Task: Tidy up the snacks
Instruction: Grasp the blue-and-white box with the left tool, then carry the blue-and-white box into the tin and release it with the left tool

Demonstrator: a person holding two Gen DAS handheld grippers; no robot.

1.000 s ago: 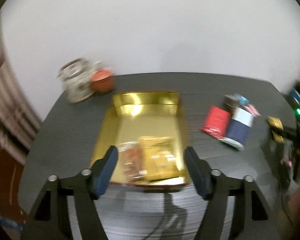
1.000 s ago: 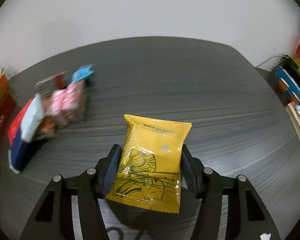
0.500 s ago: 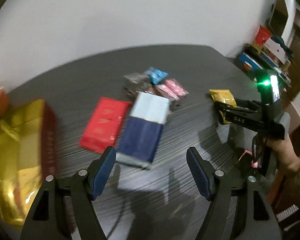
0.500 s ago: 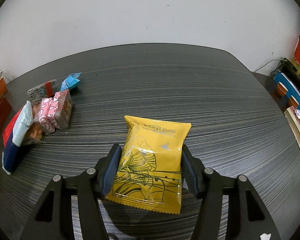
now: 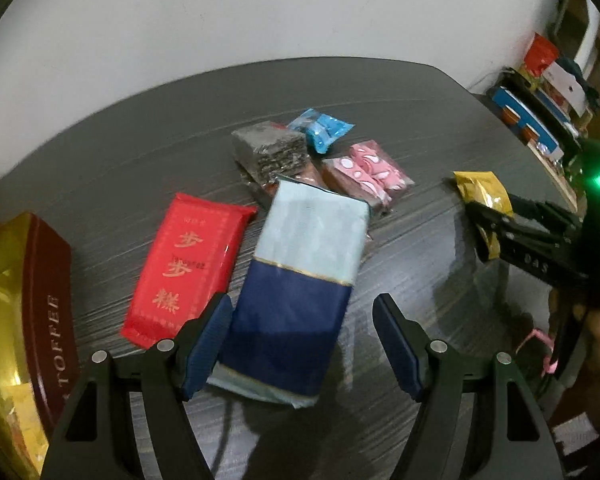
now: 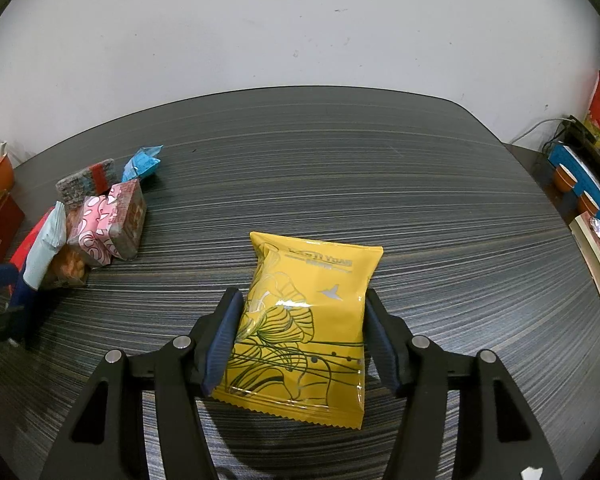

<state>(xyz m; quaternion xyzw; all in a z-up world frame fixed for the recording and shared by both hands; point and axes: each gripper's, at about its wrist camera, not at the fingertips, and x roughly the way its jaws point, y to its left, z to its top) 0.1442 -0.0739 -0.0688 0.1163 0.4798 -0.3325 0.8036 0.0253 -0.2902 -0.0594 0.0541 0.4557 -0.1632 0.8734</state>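
My left gripper (image 5: 300, 304) is open and hangs low over a navy and pale-blue packet (image 5: 300, 280) that lies on the dark table; the packet sits between the jaws, closer to the left pad. A red packet (image 5: 192, 268) lies just left of it. Behind them are a grey bar (image 5: 268, 152), a blue candy (image 5: 320, 130) and pink packets (image 5: 368, 172). My right gripper (image 6: 302, 296) is shut on a yellow packet (image 6: 308, 320), both pads pressing its sides. It also shows at the right of the left wrist view, right gripper (image 5: 480, 220) with the yellow packet (image 5: 480, 190).
A gold box with a maroon side marked TOFFEE (image 5: 52, 320) stands at the table's left edge, with wrapped snacks inside. An orange cup (image 6: 0, 172) stands behind it. Shelves with boxes (image 5: 540, 120) lie beyond the table's right edge. A hand (image 5: 596, 320) holds the right gripper.
My left gripper has swung right from over the gold box to the snack pile and dropped down around the navy packet. The right gripper has barely moved and keeps the yellow packet.
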